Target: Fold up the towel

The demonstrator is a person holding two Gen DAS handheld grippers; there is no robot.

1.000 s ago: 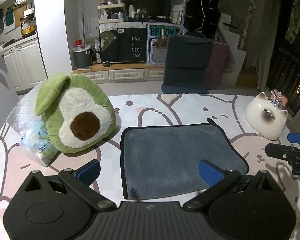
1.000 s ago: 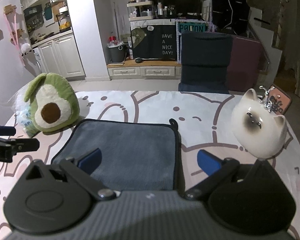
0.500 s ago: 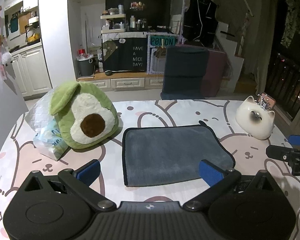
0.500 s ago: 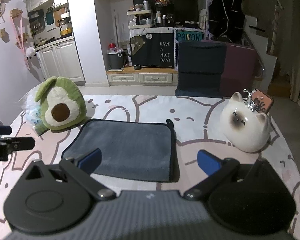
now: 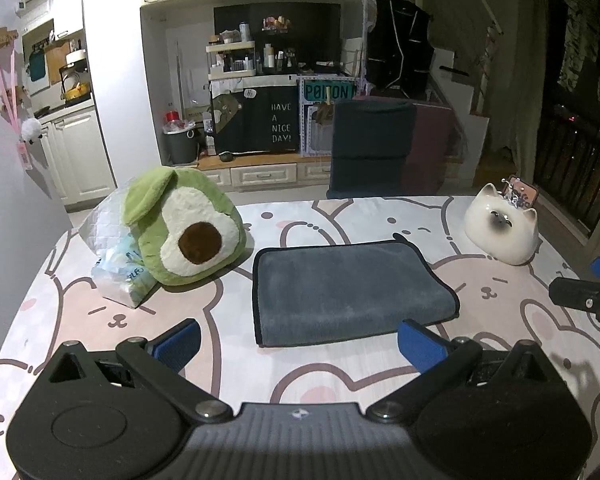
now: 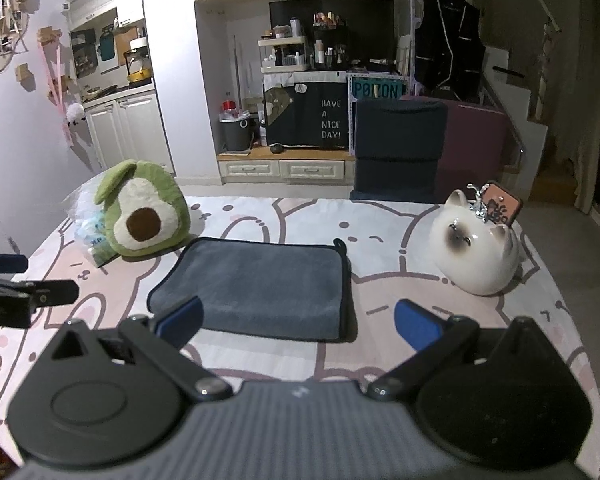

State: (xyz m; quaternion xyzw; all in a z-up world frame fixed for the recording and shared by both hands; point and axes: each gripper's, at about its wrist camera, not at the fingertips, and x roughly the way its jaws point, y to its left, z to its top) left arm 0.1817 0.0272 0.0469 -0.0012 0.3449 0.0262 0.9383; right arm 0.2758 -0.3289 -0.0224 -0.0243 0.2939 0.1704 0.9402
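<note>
A grey towel (image 5: 348,288) with a dark hem lies folded flat on the table; it also shows in the right wrist view (image 6: 260,284). My left gripper (image 5: 300,342) is open and empty, held above the table in front of the towel's near edge. My right gripper (image 6: 298,322) is open and empty, also back from the towel's near edge. Each gripper shows at the edge of the other's view: the right one (image 5: 592,300) and the left one (image 6: 16,288).
A green avocado plush (image 5: 184,224) and a plastic bag (image 5: 116,272) sit left of the towel. A white cat figure (image 5: 500,228) stands at the right. The table (image 5: 500,320) has a pink cartoon cloth. A dark chair (image 5: 372,148) stands behind.
Both grippers have pulled back and up from the towel, so it looks smaller and farther. The towel has not moved.
</note>
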